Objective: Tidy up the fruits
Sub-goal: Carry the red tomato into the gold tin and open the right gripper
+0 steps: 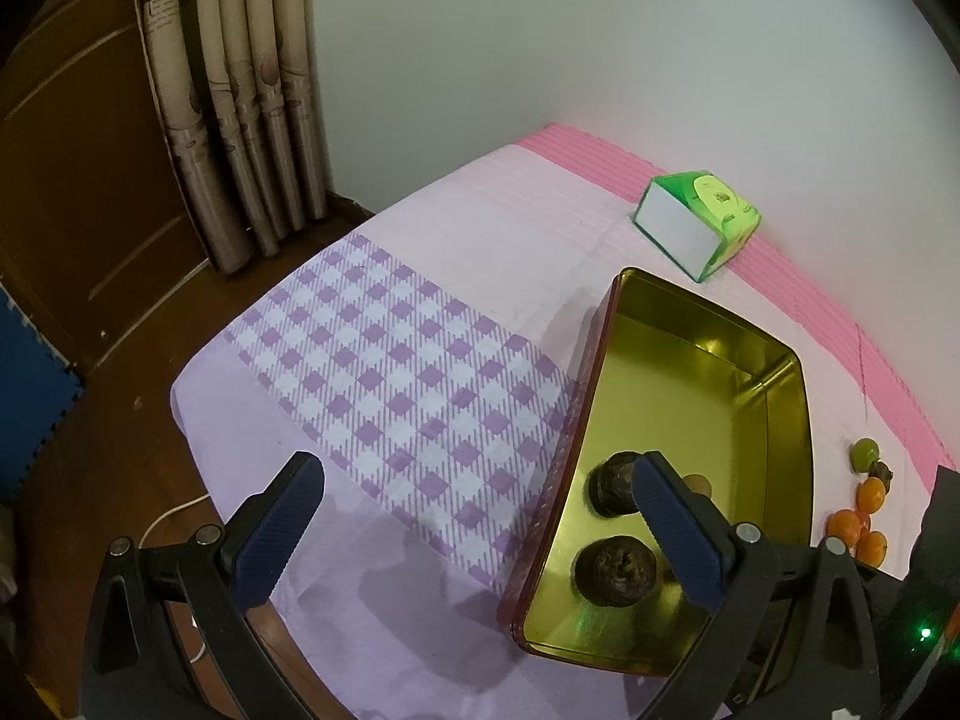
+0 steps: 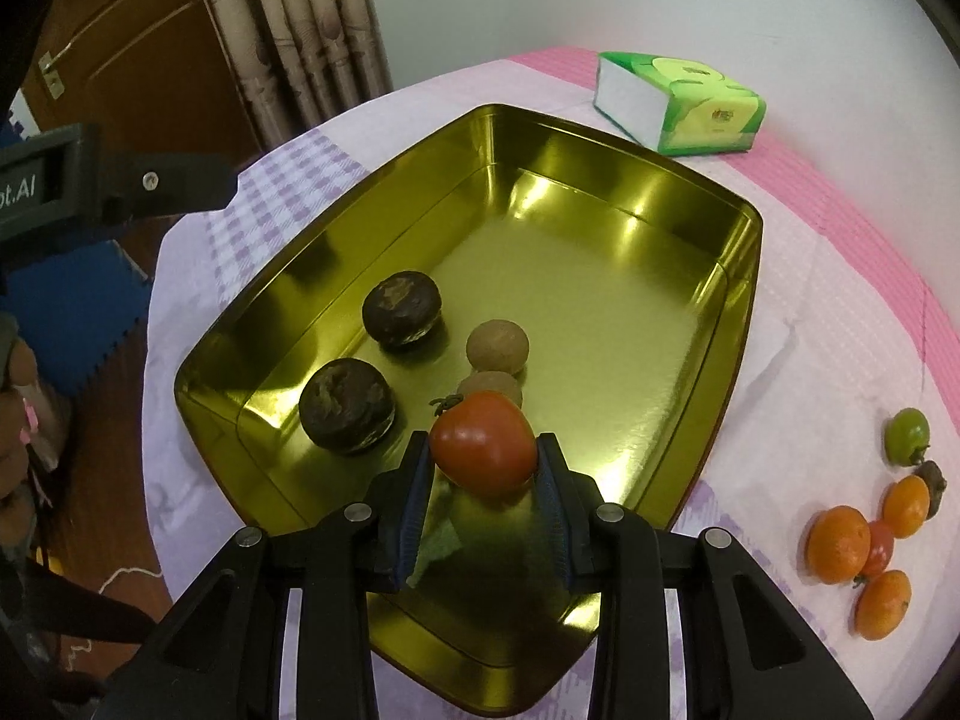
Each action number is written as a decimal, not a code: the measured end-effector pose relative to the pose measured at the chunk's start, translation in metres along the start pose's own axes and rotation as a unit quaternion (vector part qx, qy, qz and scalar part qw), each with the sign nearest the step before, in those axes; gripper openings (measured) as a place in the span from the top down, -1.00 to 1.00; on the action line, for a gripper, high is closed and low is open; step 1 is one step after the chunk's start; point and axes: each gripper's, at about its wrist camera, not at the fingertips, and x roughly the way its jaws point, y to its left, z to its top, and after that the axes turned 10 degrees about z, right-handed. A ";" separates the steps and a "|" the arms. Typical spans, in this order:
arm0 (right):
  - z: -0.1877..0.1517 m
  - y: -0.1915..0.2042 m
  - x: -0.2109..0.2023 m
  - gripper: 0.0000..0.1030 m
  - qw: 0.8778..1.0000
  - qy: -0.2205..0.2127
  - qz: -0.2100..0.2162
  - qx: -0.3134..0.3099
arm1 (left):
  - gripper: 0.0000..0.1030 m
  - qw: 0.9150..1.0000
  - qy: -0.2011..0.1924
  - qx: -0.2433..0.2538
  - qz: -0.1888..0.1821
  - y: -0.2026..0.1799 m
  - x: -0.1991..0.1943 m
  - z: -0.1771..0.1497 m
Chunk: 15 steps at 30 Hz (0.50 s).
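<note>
**Four fruits in the tin, a fifth gripped above it**

Two dark round fruits [image 2: 372,312] and two tan ones [image 2: 498,348] lay in the gold tin [image 2: 690,276]. The right gripper [image 2: 485,468] was closed on a red tomato [image 2: 483,441] above the tin's near end. The left gripper [image 1: 474,525] hung wide apart, holding nothing, beside the tin. Oranges [image 2: 840,543] and a green tomato [image 2: 907,435] sat on the cloth [image 2: 810,372].

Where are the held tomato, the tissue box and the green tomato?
red tomato [image 2: 483,443], right wrist view, middle of its front skin.
tissue box [image 2: 684,102], right wrist view, middle of its top face.
green tomato [image 2: 906,433], right wrist view, middle of its skin.
</note>
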 end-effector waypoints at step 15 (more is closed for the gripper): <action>-0.015 -0.035 -0.068 -0.16 0.994 -0.099 -0.013 0.042 | -0.98 1.000 -0.011 0.009 0.001 -0.004 -0.002 -0.003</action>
